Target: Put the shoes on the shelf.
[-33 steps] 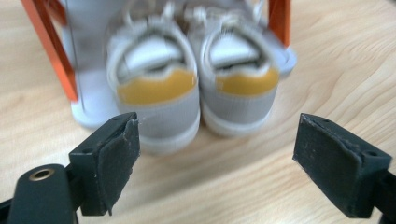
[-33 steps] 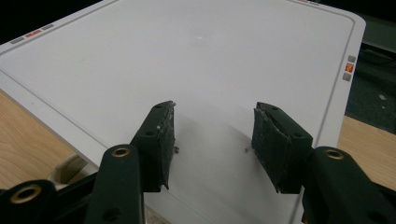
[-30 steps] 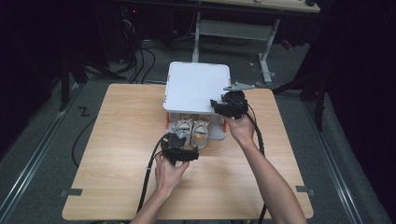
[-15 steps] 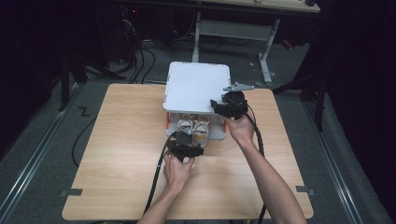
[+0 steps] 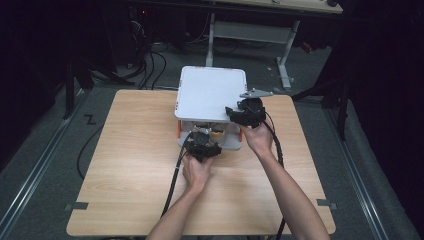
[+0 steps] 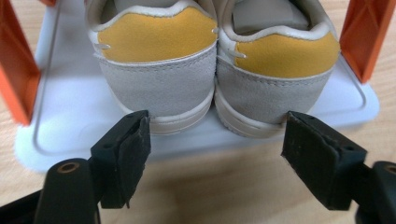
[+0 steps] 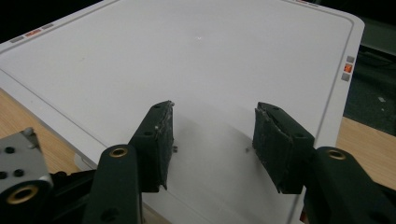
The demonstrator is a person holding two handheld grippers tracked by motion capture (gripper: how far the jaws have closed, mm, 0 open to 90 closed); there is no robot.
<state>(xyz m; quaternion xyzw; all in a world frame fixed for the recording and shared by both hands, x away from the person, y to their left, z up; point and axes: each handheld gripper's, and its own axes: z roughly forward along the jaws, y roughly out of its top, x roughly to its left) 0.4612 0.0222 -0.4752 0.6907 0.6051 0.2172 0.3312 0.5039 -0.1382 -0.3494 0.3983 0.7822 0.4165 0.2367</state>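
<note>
- Your left gripper (image 5: 202,145) stands low on the wooden table (image 5: 130,165), in front of the white shoe rack (image 5: 212,92), and it points toward the lower shelf.
- In the left gripper view its jaws have just been closing a little, but they are open, and the pads do not press on anything.
- Between these jaws, a bit farther off, you see the heels of the pair of shoes (image 6: 215,70). They are grey-white with a yellow patch at the back, and they stand side by side, touching each other.
- The shoes rest on the white lower shelf (image 6: 70,102) of the rack, close to its front edge, between two orange posts (image 6: 16,70).
- The left pad (image 6: 133,149) is just before the heel of the left shoe, the right pad is beside the heel of the right one. I cannot tell if a pad already touches a sole.
- Your right gripper (image 5: 245,112) is at the right front corner of the rack, above its top.
- In the right gripper view its jaws are open, with the flat white top plate (image 7: 224,56) of the rack under and between them. They hold nothing.
</note>
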